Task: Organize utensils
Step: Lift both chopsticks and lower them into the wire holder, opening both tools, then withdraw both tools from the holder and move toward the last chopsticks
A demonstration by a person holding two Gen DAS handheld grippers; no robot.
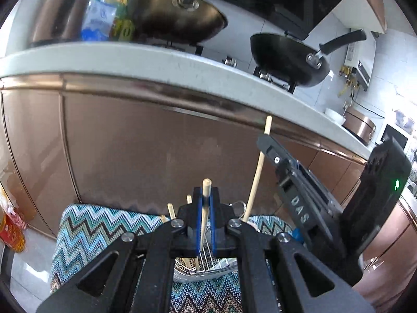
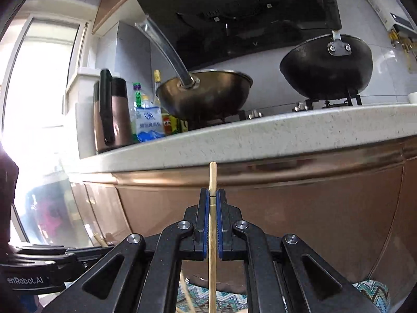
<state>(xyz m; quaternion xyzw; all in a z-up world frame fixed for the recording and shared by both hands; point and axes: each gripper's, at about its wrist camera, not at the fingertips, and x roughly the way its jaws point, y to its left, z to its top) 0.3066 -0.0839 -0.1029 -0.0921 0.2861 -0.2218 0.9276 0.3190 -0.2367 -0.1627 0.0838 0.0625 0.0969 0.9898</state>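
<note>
Holding one chopstick in each claw, I am part way through tidying the utensils. My left gripper (image 1: 205,203) is pressed together on a wooden chopstick (image 1: 206,190), which stands almost straight up between the blue pads. My right gripper (image 2: 213,200) is pinching another chopstick (image 2: 213,177) the same way, and it points up too.

Below my left claw sits a wire basket (image 1: 208,260) on a zigzag cloth (image 1: 104,224). Two or three more chopstick tips (image 1: 170,210) poke up just beside my left claw, so some sticks look like they are in the basket already. I think the two I hold are not put away yet. I cannot tell if other utensils wait somewhere out of sight.

The brown cabinet door (image 1: 130,143) stands close in front of both claws. The pale countertop edge (image 2: 247,135) hangs over it, above the stick tips. If I lift much, a stick could bump that edge. My two claws are near each other, so I must not knock them together. Straight down toward the basket looks like the open way to go.
</note>
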